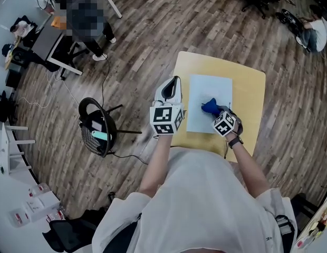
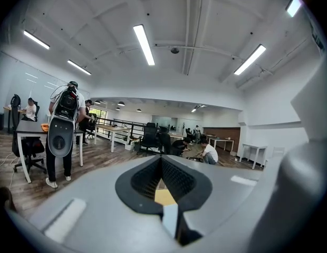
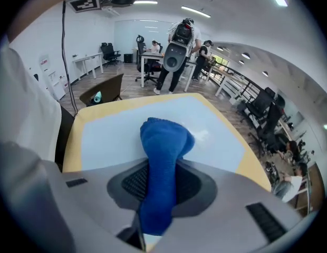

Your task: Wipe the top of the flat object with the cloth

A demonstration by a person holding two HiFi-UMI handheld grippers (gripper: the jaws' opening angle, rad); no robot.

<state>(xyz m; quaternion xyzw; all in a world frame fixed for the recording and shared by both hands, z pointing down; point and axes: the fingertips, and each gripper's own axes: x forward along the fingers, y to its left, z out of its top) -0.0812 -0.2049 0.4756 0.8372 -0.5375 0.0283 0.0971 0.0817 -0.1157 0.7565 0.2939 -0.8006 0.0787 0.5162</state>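
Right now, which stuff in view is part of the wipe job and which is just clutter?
In the job:
- blue cloth, clamped in the right tongs
- white flat sheet
- yellow table under it

Just about:
- left tongs, shut and empty, at the table's left edge
- black chair on the floor
- grey desk

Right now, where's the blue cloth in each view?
Head view: blue cloth on the pale sheet, just ahead of the right tongs.
Left gripper view: not in it.
Right gripper view: blue cloth at centre, clamped in the right tongs.
Shared landmark: the pale sheet, in head and right gripper views.
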